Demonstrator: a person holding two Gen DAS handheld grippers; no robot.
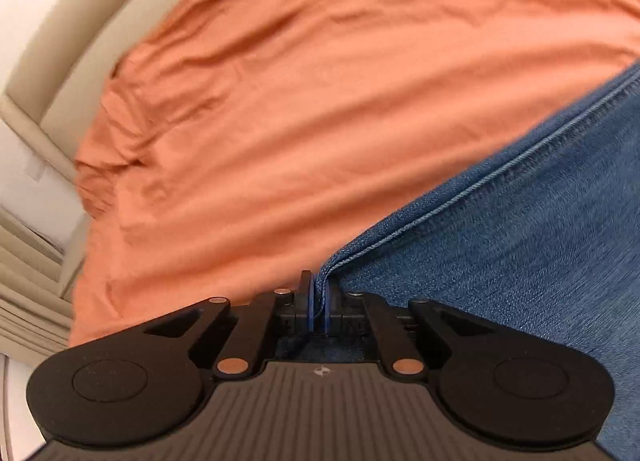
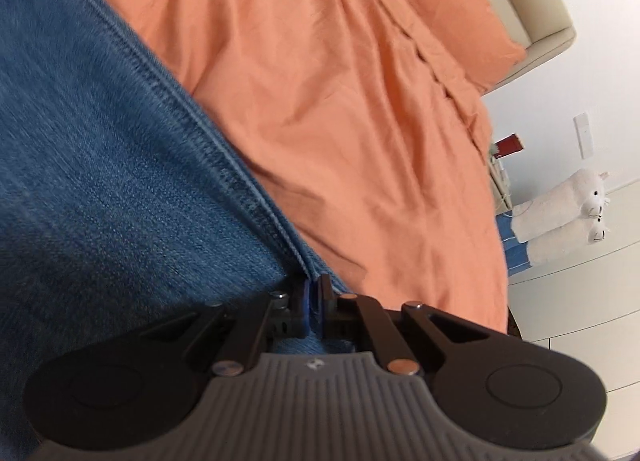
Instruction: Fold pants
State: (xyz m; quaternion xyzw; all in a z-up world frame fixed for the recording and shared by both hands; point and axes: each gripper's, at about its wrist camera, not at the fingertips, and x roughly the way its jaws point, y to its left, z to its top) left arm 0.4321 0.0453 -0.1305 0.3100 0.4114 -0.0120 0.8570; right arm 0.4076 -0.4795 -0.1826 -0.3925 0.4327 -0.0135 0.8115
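L gripper (image 1: 319, 293) pinching the stitched edge of the blue denim pants (image 1: 520, 229), pads tight on the fabric. R gripper (image 2: 315, 293) same deal, clamped on the seam at its end. Pants lie over the orange bedsheet (image 1: 320, 101), w/ beige headboard (image 1: 60, 41) behind & a plush toy (image 2: 568, 205) by the wall

Blue denim pants (image 1: 520, 221), stitched hem edge (pinched taut), over orange bedding (image 1: 320, 101)
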